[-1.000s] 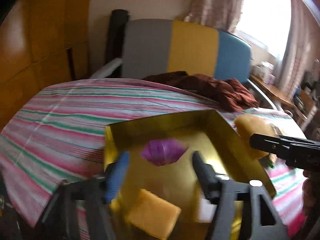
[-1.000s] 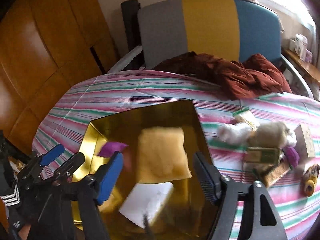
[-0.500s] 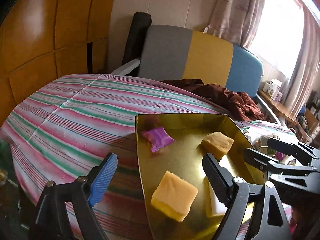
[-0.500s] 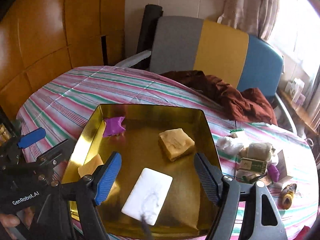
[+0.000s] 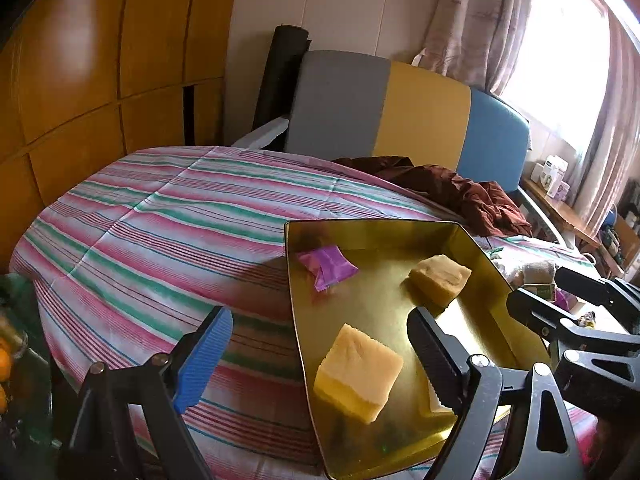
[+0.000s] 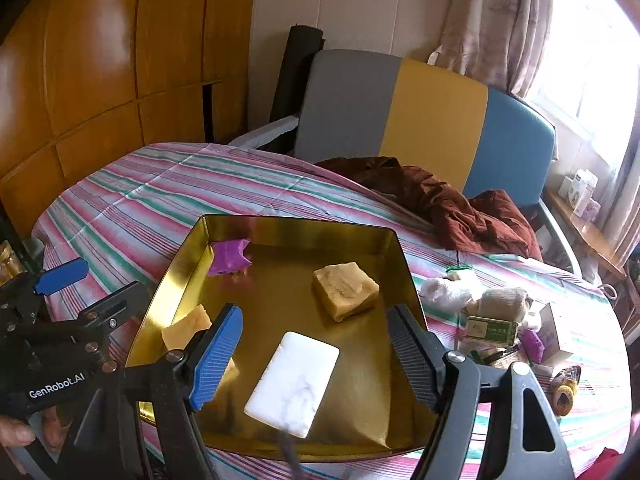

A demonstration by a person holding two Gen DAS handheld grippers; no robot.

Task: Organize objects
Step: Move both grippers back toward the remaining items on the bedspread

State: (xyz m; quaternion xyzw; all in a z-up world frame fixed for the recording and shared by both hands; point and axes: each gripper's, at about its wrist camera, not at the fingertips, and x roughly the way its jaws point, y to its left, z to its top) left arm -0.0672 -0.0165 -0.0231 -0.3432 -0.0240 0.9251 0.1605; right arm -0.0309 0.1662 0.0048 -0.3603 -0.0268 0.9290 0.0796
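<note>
Left gripper (image 5: 320, 354) just been opening, released, empty, straddling shiny gold metal tray's (image 5: 294, 300) left rim; right gripper (image 6: 316, 344) spread, empty, above flat white rectangular soap bar (image 6: 294, 384).

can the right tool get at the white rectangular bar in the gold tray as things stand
Probably yes. The right tool is open and empty, and the white rectangular bar lies flat in the gold metal tray right below its gap, with nothing on top or between.

I count one gold tray (image 6: 384, 236), two yellow soap blocks (image 6: 345, 295) (image 5: 357, 372), one white bar (image 6: 293, 378), one purple packet (image 6: 230, 257) at eleven o'clock.
</note>
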